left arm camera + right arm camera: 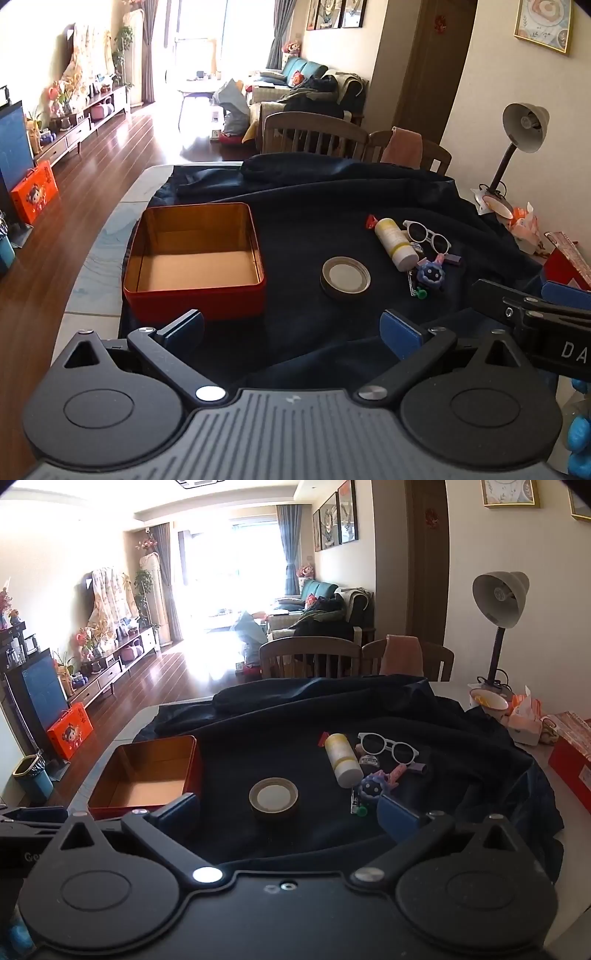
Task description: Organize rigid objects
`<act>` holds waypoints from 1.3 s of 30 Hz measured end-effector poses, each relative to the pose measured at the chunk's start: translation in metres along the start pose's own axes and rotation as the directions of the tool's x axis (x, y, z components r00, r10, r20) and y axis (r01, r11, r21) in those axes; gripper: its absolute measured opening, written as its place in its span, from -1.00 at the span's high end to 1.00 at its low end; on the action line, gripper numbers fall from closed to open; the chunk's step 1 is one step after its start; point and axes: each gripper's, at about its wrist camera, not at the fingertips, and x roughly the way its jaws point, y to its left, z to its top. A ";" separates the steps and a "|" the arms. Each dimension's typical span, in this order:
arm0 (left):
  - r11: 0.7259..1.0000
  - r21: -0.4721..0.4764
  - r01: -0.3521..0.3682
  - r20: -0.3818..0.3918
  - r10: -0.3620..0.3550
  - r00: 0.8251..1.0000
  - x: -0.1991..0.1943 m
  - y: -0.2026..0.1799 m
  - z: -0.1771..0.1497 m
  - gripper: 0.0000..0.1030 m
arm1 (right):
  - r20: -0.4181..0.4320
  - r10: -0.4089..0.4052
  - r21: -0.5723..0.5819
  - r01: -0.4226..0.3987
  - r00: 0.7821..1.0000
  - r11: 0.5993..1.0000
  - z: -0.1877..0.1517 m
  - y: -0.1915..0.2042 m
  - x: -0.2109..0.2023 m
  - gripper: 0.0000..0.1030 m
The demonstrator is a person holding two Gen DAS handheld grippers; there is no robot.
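An open, empty red tin box (194, 258) (147, 775) sits on the dark cloth at the left. To its right lie a roll of tape (345, 277) (273, 797), a white-and-yellow bottle (394, 243) (342, 758), white sunglasses (428, 232) (388, 746) and a purple toy (430, 275) (373, 784). My left gripper (293, 330) is open and empty, near the table's front edge. My right gripper (288, 818) is open and empty, just in front of the tape roll. The right gripper's side shows at the right of the left wrist view (532, 314).
A dark blue cloth (332, 192) covers the table. A desk lamp (498, 602), a bowl (487, 699), tissues (524, 716) and a red box (572, 753) stand at the right. Two wooden chairs (310, 657) stand behind the table.
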 end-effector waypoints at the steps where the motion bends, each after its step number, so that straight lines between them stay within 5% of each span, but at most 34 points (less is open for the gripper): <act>1: 1.000 0.002 -0.001 0.005 0.001 1.000 0.000 0.000 0.000 -0.98 | 0.004 0.000 0.002 0.000 1.000 1.000 0.000 0.000 0.000 -0.99; 26: 0.998 -0.009 0.057 -0.029 -0.057 0.998 0.008 -0.001 -0.009 -0.99 | -0.011 -0.022 0.038 0.023 1.000 0.999 -0.009 -0.005 -0.005 -0.99; 39: 1.000 0.008 0.029 -0.038 -0.029 0.999 0.008 -0.003 -0.007 -0.99 | 0.009 -0.002 0.022 0.002 1.000 1.000 -0.008 -0.004 -0.006 -0.99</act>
